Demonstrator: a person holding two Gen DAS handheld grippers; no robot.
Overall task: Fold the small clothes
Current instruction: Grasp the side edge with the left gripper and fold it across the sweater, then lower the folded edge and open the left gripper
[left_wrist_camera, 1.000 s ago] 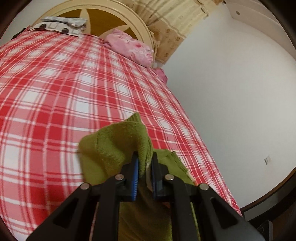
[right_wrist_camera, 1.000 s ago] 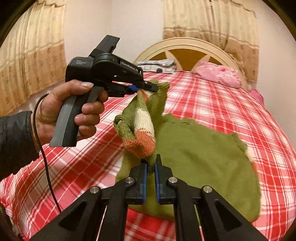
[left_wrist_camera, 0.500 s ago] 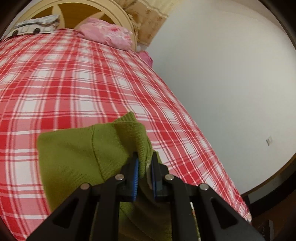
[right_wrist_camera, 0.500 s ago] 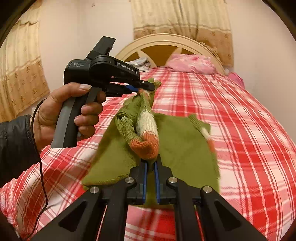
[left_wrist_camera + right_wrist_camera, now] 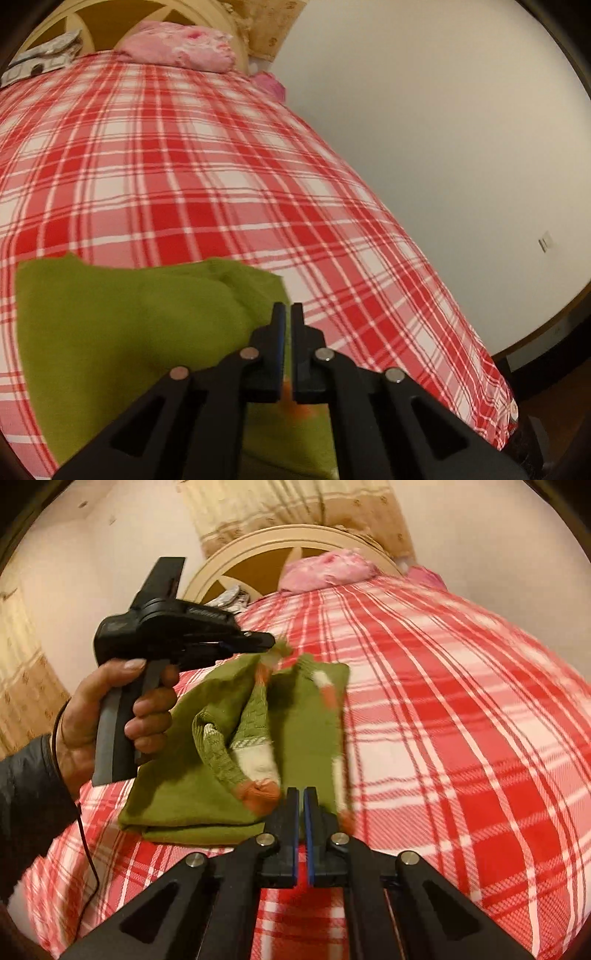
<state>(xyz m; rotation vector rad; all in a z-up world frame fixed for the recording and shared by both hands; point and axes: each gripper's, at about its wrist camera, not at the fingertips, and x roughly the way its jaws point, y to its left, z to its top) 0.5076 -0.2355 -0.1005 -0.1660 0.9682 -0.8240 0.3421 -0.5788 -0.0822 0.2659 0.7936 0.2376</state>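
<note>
Bed: plaid cover, headboard end now nearer in both views.
Sweater: green knit on bed, carried across, half doubled over itself; fold nearly laid, release likely next.
Left gripper: fingers pinching sweater edge.
Right gripper: fingers pinching near orange cuff.

No legible text anywhere

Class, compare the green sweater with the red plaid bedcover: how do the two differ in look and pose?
The green sweater is plain knit with orange and white cuffs; the plaid bedcover is red-and-white checked. The sweater is folded and partly lifted, pinched by the left gripper; the bedcover lies spread flat. Both are soft fabric.
</note>
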